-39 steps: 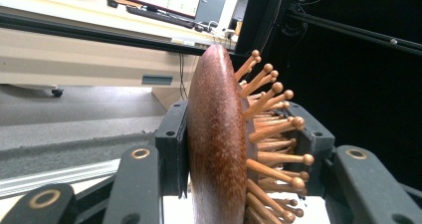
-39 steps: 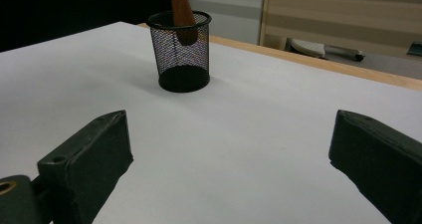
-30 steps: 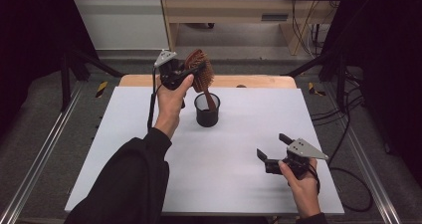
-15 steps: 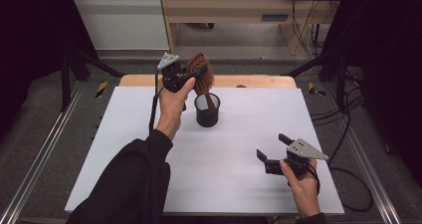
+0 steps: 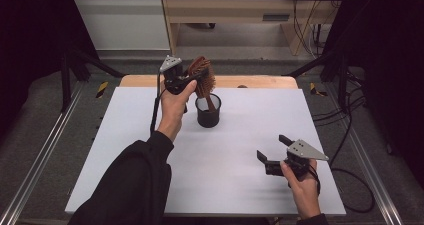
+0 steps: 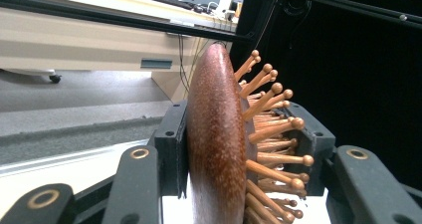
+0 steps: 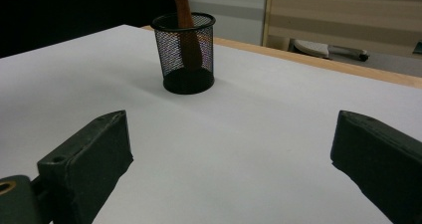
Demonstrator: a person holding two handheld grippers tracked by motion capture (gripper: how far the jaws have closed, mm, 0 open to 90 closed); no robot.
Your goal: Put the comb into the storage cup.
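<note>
My left tool [image 5: 192, 76] is clamped on the head of one wooden hairbrush [image 5: 202, 75]; in the left gripper view its jaws press the brush's smooth back and bristled face; the brush's long axis runs near upright, head up, handle pointing down into one black mesh cup [image 5: 208, 112] standing toward the far middle of the white surface [image 5: 220, 170]; bristles face away from my left hand [image 5: 172, 107]; my right tool [image 5: 272, 152] hovers near the surface's right front, jaws spread wide, holding nothing, aimed at the cup.
</note>
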